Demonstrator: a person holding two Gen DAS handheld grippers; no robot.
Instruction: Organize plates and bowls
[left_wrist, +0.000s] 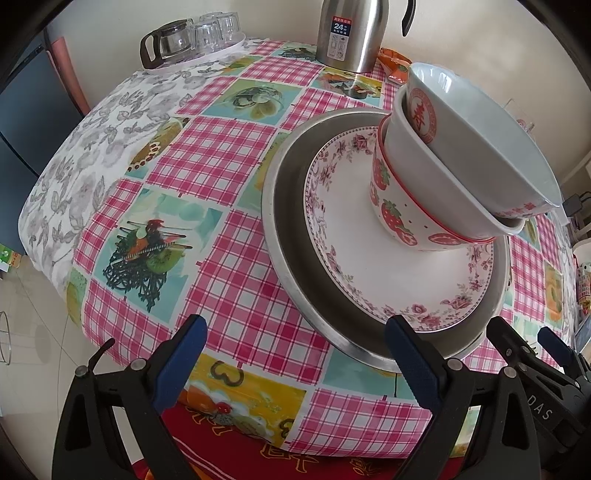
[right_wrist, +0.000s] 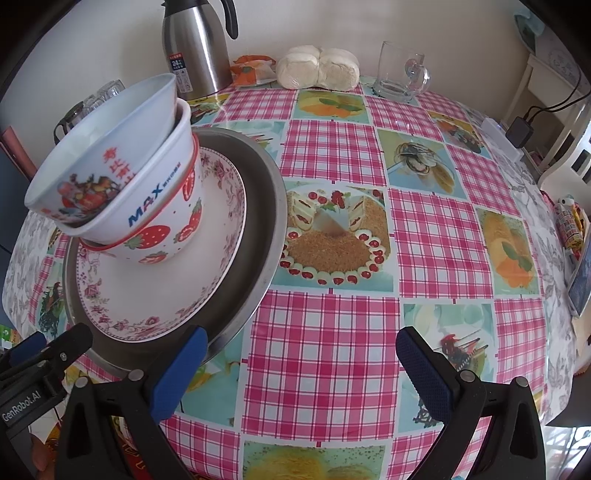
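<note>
Three nested bowls (left_wrist: 443, 177) lean at upper right on a floral plate (left_wrist: 388, 266); both tongs, left (left_wrist: 295, 369) and right (right_wrist: 303, 373), gape empty. A nudge could topple them.

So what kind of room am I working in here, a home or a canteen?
Most likely a home dining table: a plastic checked tablecloth with food pictures, a steel thermos jug, a tray of drinking glasses beside a small glass pot, and wrapped steamed buns by the wall.

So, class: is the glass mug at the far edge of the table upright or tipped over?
Upright. The glass mug stands on its base, mouth upward, handle to the side.
</note>
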